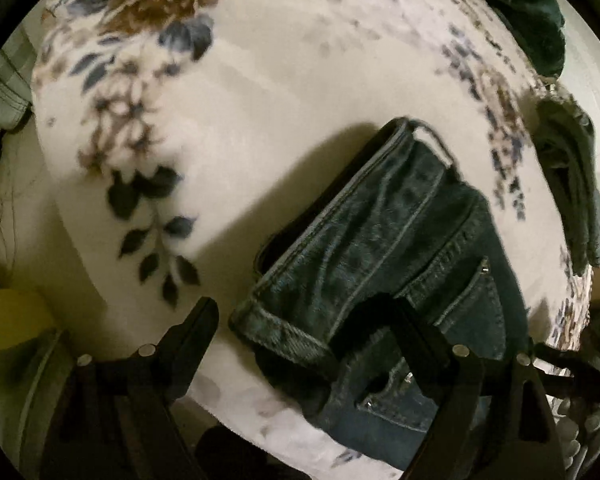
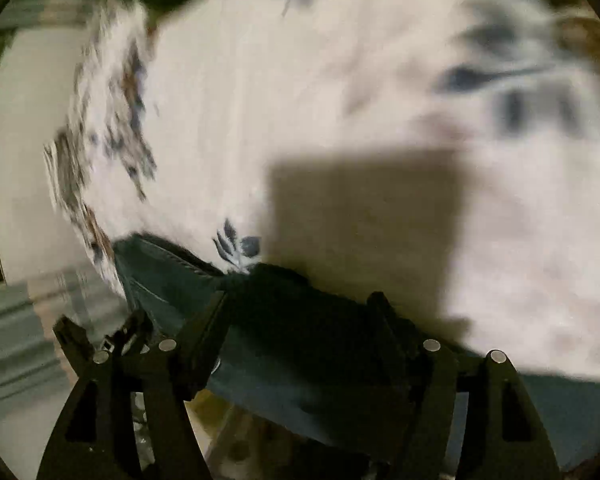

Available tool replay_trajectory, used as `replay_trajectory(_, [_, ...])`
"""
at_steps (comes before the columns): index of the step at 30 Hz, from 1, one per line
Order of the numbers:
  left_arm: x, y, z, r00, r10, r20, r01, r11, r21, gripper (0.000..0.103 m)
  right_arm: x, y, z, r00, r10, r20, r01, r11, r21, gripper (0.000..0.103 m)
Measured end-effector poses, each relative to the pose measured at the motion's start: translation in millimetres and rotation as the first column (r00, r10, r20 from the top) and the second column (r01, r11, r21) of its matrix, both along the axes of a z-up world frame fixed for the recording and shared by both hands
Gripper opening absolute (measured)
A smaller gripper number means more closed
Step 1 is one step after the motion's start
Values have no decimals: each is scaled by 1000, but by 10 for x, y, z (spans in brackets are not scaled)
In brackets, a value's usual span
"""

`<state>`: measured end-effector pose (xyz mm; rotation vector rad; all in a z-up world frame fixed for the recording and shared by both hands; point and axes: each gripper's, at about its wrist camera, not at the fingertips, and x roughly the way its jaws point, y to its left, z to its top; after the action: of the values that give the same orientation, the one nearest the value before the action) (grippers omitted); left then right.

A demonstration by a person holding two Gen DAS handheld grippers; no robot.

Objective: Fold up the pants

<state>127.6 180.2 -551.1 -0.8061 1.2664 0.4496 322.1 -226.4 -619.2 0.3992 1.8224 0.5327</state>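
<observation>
Dark blue jeans [image 1: 384,236] lie folded into a thick bundle on a white floral cloth [image 1: 260,100], waistband and pocket at the near end. My left gripper [image 1: 296,320] is open above the bundle's near left corner, its right finger [image 1: 384,316] over the denim, its left finger [image 1: 196,324] over the cloth. In the right wrist view, which is blurred, the jeans [image 2: 300,340] lie between and under the fingers of my right gripper [image 2: 304,304], which is open. I cannot tell whether either gripper touches the denim.
A dark green garment [image 1: 532,16] lies at the far right corner of the cloth and a grey-green garment [image 1: 576,184] hangs off its right edge. A striped fabric [image 1: 4,92] shows at the left. The cloth's edge [image 2: 92,152] runs along the left in the right wrist view.
</observation>
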Motion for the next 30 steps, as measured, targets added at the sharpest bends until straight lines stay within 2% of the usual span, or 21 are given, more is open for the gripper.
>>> replay_trajectory(1, [-2, 18, -35, 1000, 1, 2, -1, 1000, -8, 87, 12, 71, -63, 999, 37, -24, -38, 999, -11, 48])
replay_trajectory(2, [-8, 31, -58, 1000, 3, 2, -3, 1000, -15, 87, 9, 101, -69, 998, 61, -18, -61, 998, -21, 34])
replay_trajectory(3, [-22, 48, -77, 1000, 8, 7, -8, 1000, -23, 87, 46, 85, -7, 999, 54, -2, -54, 998, -24, 14])
replay_trajectory(4, [-31, 63, -91, 1000, 9, 10, -8, 1000, -27, 87, 73, 58, 41, 999, 42, 19, -41, 999, -36, 2])
replay_trajectory(7, [-78, 97, -133, 1000, 15, 10, -15, 999, -39, 87, 255, -248, 220, 993, -82, 85, 85, 996, -28, 0])
replay_trajectory(11, [-158, 138, -87, 1000, 23, -3, -24, 999, -40, 87, 357, -335, 357, 992, -87, 93, 87, 996, 1, 1])
replay_trajectory(12, [-181, 144, -57, 1000, 21, -3, -21, 999, -32, 87, 355, -352, 424, 990, -80, 116, 82, 997, -10, 4])
replay_trajectory(14, [-213, 134, 70, 1000, 7, -7, -7, 1000, -2, 87, 304, -320, 532, 986, -70, 154, 71, 997, -4, 20])
replay_trajectory(15, [-239, 129, 125, 1000, 2, -2, -2, 1000, 7, 87, 258, -355, 578, 984, -81, 157, 77, 996, 36, 37])
replay_trajectory(16, [-248, 91, 236, 1000, -16, 5, 16, 999, 32, 87, 169, -295, 585, 985, -86, 151, 77, 995, 66, 42])
replay_trajectory(18, [-245, -3, 391, 998, -64, 12, 63, 996, 65, 87, -16, -187, 464, 994, -69, 85, 56, 986, 156, 42])
replay_trajectory(19, [-222, -110, 505, 995, -103, 20, 100, 991, 92, 87, -102, -86, 357, 996, -55, 66, 44, 988, 148, 42])
replay_trajectory(21, [-179, -300, 654, 986, -165, 32, 160, 980, 120, 87, -168, -136, 131, 995, -60, 75, 59, 998, 16, 42])
replay_trajectory(22, [-127, -472, 749, 976, -213, 41, 206, 969, 134, 87, -191, -255, 101, 990, -117, 84, 118, 993, 3, 42])
replay_trajectory(23, [-81, -607, 816, 967, -249, 49, 239, 960, 144, 87, -214, -369, 128, 981, -176, 83, 174, 984, 37, 42])
replay_trajectory(24, [-8, -744, 866, 958, -283, 56, 272, 951, 150, 87, -285, -606, 224, 955, -284, 87, 274, 955, 117, 44])
replay_trajectory(25, [103, -984, 913, 939, -339, 65, 326, 933, 151, 87, -349, -755, 297, 936, -338, 97, 321, 934, 157, 53])
replay_trajectory(27, [289, -1405, 952, 902, -425, 81, 412, 901, 135, 87, -614, -1277, 529, 872, -472, 129, 437, 870, 229, 66])
replay_trajectory(28, [392, -1568, 947, 887, -454, 86, 442, 888, 126, 87, -811, -1615, 635, 830, -539, 144, 500, 833, 236, 69])
replay_trajectory(29, [553, -1771, 919, 864, -495, 87, 486, 867, 109, 87, -955, -1864, 691, 800, -581, 152, 543, 807, 231, 69])
replay_trajectory(30, [631, -2036, 874, 840, -536, 85, 530, 843, 89, 87, -1189, -2249, 746, 752, -639, 161, 608, 767, 208, 69])
